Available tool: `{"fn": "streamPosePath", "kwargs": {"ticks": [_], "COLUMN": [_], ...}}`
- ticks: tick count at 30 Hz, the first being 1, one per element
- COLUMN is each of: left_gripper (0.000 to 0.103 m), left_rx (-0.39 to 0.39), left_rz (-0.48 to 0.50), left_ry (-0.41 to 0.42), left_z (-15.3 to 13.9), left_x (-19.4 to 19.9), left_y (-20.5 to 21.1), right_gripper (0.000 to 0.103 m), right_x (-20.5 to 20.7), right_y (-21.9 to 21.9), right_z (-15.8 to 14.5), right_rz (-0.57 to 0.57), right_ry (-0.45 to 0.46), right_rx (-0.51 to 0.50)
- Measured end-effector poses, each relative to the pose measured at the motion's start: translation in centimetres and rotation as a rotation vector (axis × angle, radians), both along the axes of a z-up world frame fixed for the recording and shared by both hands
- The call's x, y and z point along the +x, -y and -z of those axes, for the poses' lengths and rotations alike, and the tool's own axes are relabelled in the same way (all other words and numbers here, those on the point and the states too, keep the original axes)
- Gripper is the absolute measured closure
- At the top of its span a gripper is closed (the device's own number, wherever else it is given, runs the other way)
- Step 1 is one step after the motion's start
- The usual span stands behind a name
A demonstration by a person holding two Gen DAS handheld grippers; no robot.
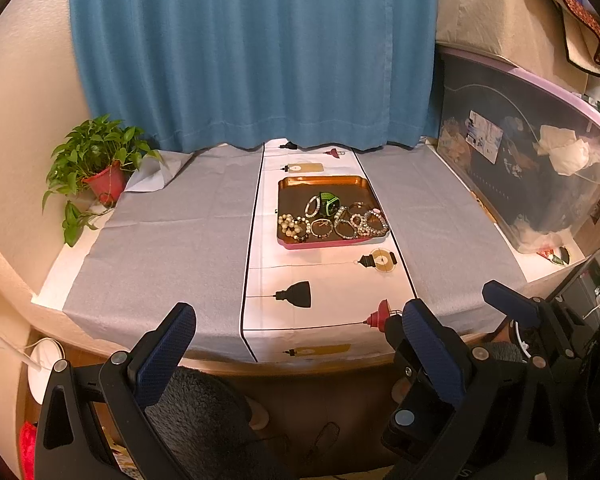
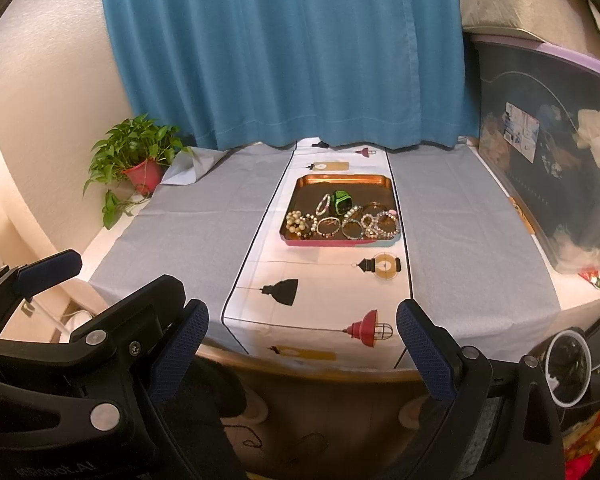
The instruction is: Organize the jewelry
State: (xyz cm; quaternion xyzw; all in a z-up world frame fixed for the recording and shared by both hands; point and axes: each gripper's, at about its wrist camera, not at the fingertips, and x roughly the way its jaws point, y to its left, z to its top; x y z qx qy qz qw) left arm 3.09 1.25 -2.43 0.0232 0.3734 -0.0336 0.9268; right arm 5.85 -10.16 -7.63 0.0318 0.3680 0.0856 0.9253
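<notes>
Facing tray (image 2: 340,242) of bracelets (image 2: 354,222) (gripper lettering illegible)

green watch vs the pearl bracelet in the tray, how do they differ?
The green watch is bright green with a black face; the pearl bracelet is cream-white round beads. The green watch stands on edge mid-tray; the pearl bracelet lies flat in a heap at the near left corner. Both sit in the copper tray, untouched by either gripper.

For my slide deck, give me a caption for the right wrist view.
Open right gripper at the table edge, facing a copper tray of beaded bracelets.
</notes>
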Motion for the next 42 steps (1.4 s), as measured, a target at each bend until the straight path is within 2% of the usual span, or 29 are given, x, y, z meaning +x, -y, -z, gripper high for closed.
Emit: {"fn": "streamPosePath", "kwargs": {"ticks": [42], "left_gripper": [0.0], "left_rx": [0.006], "left_rz": [0.004], "left_ry": [-0.007], "left_z": [0.23], "left_x": [-0.36], "left_y": [-0.32], "right_gripper": [0.008], "right_x": [-0.31], "right_y": [-0.08], "right_z": [0.04], "right_rz": [-0.005], "right_ry": [-0.001], "right_rx": [0.005]}}
